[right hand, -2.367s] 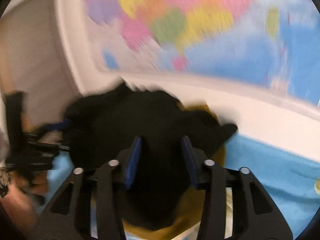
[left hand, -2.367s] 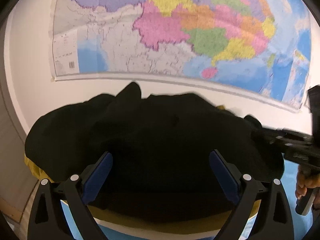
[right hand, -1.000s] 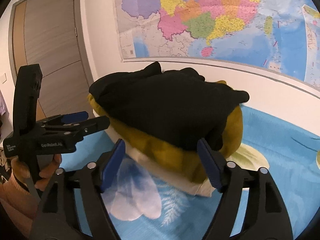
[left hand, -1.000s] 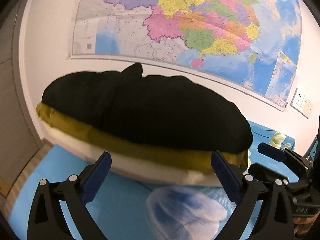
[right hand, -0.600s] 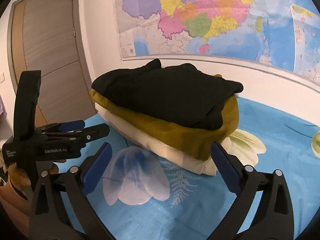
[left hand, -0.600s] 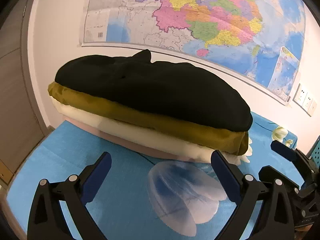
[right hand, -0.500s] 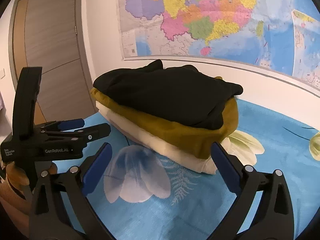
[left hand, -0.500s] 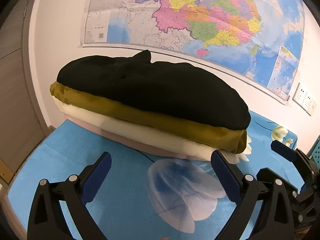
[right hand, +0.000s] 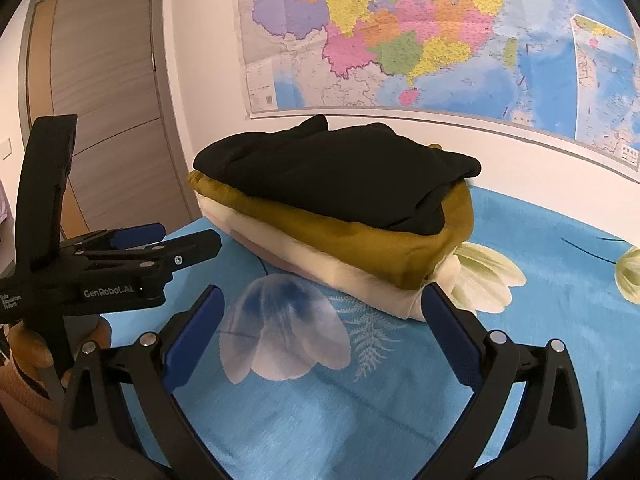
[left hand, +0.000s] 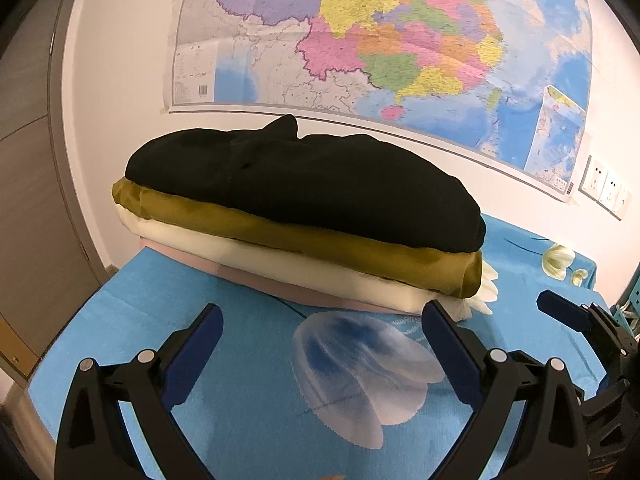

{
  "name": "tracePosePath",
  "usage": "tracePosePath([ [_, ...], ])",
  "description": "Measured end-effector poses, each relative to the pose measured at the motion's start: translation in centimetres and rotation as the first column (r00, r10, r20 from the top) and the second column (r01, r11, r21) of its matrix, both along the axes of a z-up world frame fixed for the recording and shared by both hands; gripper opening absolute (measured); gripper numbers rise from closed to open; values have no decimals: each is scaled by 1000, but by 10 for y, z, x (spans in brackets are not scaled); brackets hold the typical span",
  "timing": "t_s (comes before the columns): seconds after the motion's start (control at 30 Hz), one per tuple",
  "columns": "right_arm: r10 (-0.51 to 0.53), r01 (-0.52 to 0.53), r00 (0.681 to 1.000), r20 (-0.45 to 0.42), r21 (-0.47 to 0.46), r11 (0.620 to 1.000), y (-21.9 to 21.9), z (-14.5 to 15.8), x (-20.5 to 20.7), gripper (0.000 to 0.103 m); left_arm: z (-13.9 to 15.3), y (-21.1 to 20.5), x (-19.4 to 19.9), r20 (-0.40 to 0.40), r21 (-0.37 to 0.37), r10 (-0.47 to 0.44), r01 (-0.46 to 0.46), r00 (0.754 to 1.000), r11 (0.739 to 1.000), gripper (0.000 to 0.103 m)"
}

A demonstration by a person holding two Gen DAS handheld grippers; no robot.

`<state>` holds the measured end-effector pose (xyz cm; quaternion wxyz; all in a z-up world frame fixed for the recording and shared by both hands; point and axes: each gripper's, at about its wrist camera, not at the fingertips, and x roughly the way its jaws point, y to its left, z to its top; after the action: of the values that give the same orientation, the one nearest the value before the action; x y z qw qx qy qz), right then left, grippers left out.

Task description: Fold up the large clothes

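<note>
Blue cloth [left hand: 248, 400] now exposed; both claws backed off stack [left hand: 304, 200], open.

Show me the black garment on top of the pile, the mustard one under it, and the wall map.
black garment [left hand: 320, 184], left wrist view, middle of its top surface
mustard garment [right hand: 360, 244], right wrist view, its folded front edge
wall map [left hand: 380, 32], left wrist view, coloured central area

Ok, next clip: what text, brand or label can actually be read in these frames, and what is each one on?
"GenRobot.AI": white print on the left gripper, seen from the right wrist.
Small white print beside that brand: too small to read surely.
wall map: place names, legend and barcode panel too small to read.
Folded clothes stack: no text visible.
</note>
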<state>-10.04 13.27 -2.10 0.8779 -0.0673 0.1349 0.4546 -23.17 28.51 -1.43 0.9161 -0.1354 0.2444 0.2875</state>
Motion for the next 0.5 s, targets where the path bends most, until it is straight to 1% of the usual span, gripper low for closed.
tracePosePath([
  [0.5,-11,11,1000,13,-1,1000,-3,-2,-11,97,3,-7,-11,1,30,9,-9,1000,1000,96],
])
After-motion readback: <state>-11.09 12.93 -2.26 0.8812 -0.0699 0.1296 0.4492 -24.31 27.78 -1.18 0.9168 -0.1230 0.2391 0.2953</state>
